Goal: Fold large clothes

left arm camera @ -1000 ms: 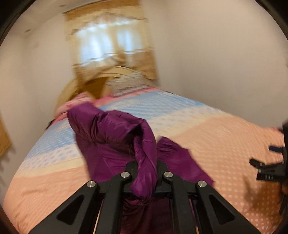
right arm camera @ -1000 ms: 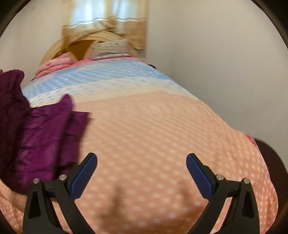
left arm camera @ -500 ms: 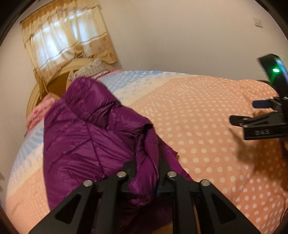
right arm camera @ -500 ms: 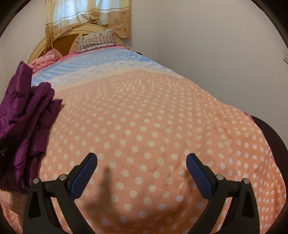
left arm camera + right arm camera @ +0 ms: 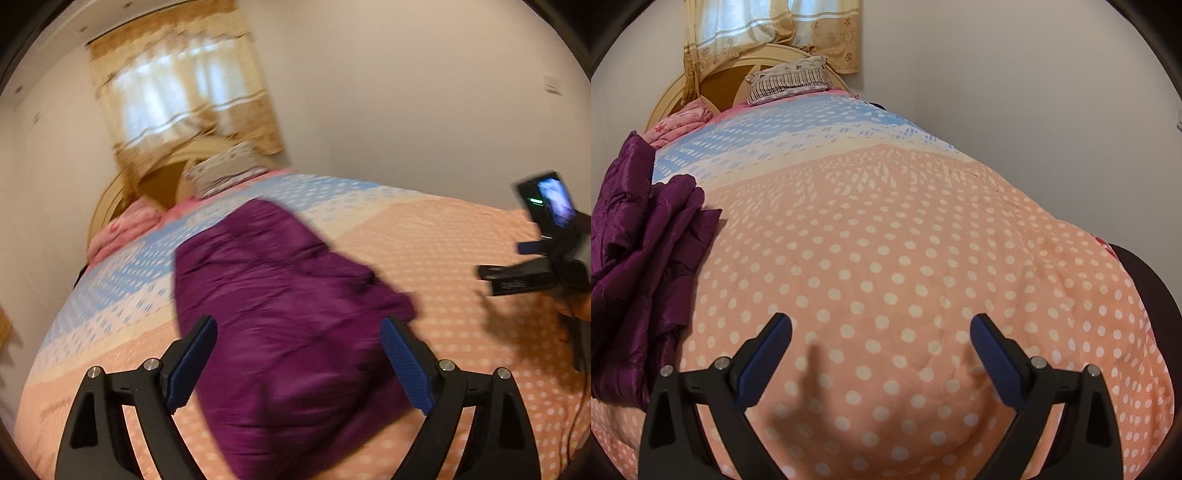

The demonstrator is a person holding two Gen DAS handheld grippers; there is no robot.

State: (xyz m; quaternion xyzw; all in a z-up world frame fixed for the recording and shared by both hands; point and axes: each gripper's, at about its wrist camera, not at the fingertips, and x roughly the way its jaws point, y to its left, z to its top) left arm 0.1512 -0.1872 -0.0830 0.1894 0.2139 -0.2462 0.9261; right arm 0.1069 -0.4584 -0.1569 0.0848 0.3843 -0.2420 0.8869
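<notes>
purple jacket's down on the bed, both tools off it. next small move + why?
Probably bring the left tool, jaws opening with nothing clamped, down to the purple jacket's rumpled right edge and regrip it: that side looks bunched, not squared. Right tool is open over bare bedspread.

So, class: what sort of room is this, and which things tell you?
Most likely a home bedroom: a bed under a polka-dot blanket, a pillow against the rounded headboard, and a curtained window.

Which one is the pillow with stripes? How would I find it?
Look at the big bed with the dotted blanket, and go to the rounded headboard under the curtain. The striped pillow leans there. It's grey-and-white, while the bedding beside it is pink and flowery.
</notes>
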